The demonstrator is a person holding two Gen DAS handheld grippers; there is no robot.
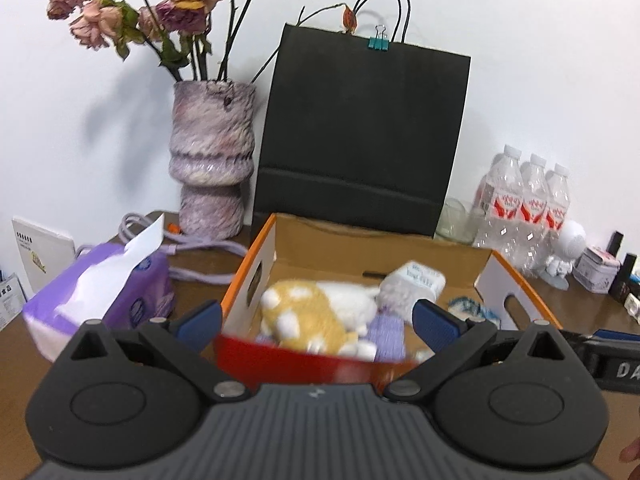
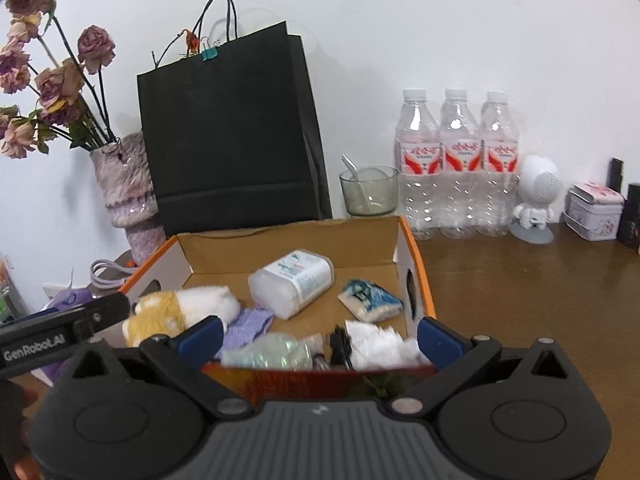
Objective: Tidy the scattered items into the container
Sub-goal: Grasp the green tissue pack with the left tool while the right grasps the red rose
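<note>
An orange-rimmed cardboard box (image 1: 432,252) (image 2: 288,244) sits mid-table. In it lie a yellow-and-white plush toy (image 1: 316,316) (image 2: 188,304), a clear plastic swab box (image 2: 294,282) (image 1: 416,282), a blue-and-white packet (image 2: 370,298), a purple cloth (image 2: 250,324), a crumpled clear bag (image 2: 276,352), a black clip (image 2: 340,346) and white tissue (image 2: 380,342). My left gripper (image 1: 318,322) is open and empty at the box's near wall. My right gripper (image 2: 320,338) is open and empty over the box's near edge. The left gripper's body shows in the right wrist view (image 2: 60,332).
A black paper bag (image 1: 360,132) and a vase of dried roses (image 1: 212,160) stand behind the box. A purple tissue pack (image 1: 104,300) lies left. Three water bottles (image 2: 458,164), a glass cup (image 2: 368,190), a white figurine (image 2: 534,200) and a tin (image 2: 594,216) stand right.
</note>
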